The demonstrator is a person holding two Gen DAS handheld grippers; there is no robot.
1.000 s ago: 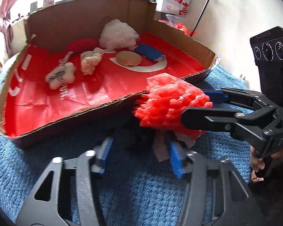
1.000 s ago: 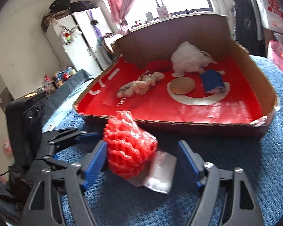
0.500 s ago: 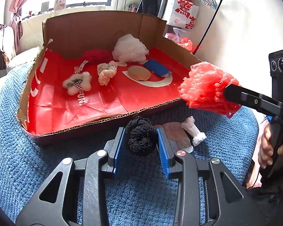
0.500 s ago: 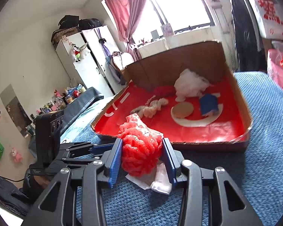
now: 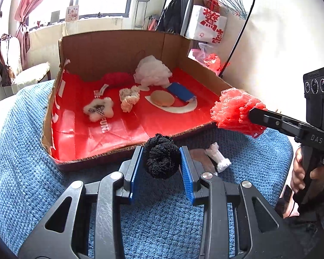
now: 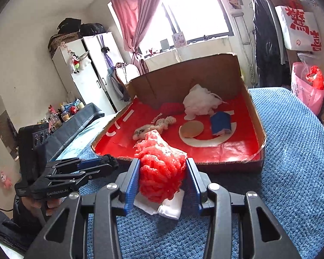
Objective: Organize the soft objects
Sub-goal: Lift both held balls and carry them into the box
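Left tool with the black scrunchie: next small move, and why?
Probably carry it forward over the near edge of the cardboard box and let go inside. The left tool is shut on the black scrunchie, which hangs just short of that edge, clear of the blue blanket. The bare red floor right behind the edge has room. The right tool grips the red puff.

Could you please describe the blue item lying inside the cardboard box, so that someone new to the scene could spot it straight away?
Find the shallow cardboard box with the red lining on the blue blanket. Toward its far right corner, in front of the fluffy white puff, a small blue pad lies flat beside a round tan disc. It is the only blue thing inside the box.
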